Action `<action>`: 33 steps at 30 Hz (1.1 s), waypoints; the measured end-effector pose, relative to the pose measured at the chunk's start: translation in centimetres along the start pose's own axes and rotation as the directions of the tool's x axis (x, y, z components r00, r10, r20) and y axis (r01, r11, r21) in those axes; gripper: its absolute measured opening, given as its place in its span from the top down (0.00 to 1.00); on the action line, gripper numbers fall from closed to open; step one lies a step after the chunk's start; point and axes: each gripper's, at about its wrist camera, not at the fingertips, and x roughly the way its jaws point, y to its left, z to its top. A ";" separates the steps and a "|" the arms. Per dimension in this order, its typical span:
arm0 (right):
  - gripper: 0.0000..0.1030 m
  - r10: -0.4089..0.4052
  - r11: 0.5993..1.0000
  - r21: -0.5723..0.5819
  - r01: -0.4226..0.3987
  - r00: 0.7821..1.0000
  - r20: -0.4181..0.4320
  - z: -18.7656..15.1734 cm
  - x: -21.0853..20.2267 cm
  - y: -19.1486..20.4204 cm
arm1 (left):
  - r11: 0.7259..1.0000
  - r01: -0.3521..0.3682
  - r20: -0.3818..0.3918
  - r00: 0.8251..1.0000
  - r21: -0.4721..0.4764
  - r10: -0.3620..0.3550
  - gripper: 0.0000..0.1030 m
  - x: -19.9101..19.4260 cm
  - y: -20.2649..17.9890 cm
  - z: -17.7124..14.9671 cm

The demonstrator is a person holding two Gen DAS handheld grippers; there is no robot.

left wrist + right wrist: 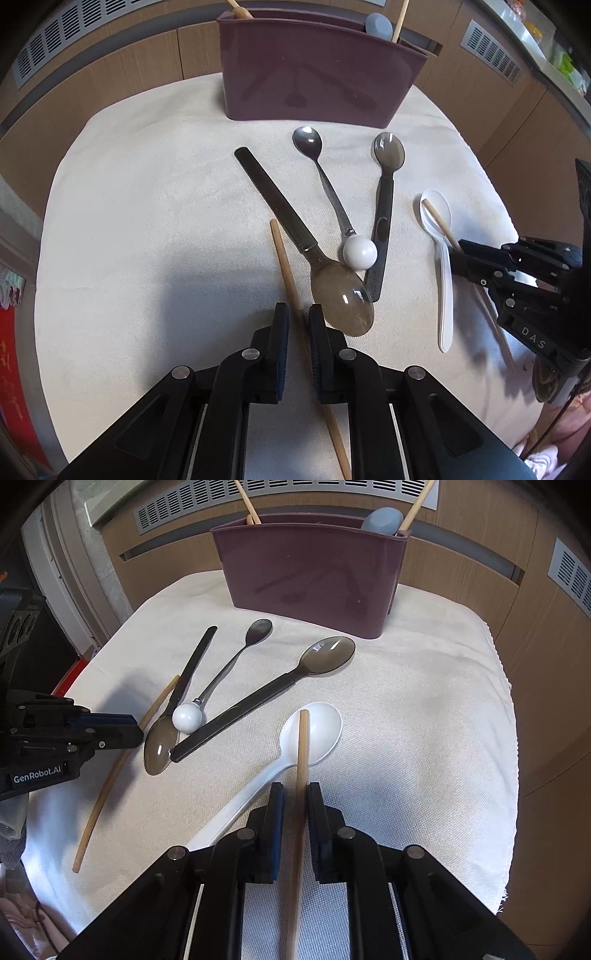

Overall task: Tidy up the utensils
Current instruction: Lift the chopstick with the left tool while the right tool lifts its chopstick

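In my left wrist view a thin wooden chopstick point(291, 291) runs up the lower centre of the frame, and my left gripper point(298, 317) has its two fingers set either side of it with a narrow gap; I cannot tell whether the pads actually press it. In my right wrist view a second wooden chopstick point(302, 760) passes between the fingers of my right gripper point(295, 795) the same way, its tip lying over the bowl of a white plastic spoon point(314, 734) on the cream cloth point(424, 720).

Just right of the left chopstick lies a smoky translucent spoon with a flat dark handle point(341, 295), touching a slim metal spoon with a white ball end point(360, 253) and another dark translucent spoon point(384, 206).

At the top centre stands a maroon plastic utensil holder point(314, 77), with wooden sticks point(400, 18) and a pale blue-grey utensil point(378, 24) poking out.
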 end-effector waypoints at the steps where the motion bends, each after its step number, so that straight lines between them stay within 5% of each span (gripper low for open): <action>1: 0.88 0.001 1.000 0.000 -0.001 1.000 0.002 0.0 0.0 0.0 | 1.000 -0.007 0.000 1.000 0.006 0.007 0.87 0.0 -0.1 0.0; 12: 0.88 0.014 1.000 0.020 -0.014 1.000 0.020 0.0 0.0 -0.2 | 0.996 -0.027 -0.040 0.999 0.081 0.031 0.87 1.1 -1.2 2.0; 17: 0.88 0.023 0.999 0.025 -0.024 0.999 0.024 0.4 0.2 -0.4 | 0.991 -0.075 0.041 0.997 0.114 0.071 0.89 1.1 -2.1 1.6; 23: 0.94 0.020 0.999 0.042 -0.021 0.999 0.041 0.0 -1.3 -0.5 | 1.000 -0.003 0.104 0.995 0.030 0.000 0.93 -0.6 -1.1 0.5; 33: 0.94 0.003 0.999 0.042 -0.012 0.982 0.191 -0.2 -8.4 0.3 | 0.998 0.056 0.303 0.951 0.030 -0.062 0.94 -8.8 -1.8 -2.1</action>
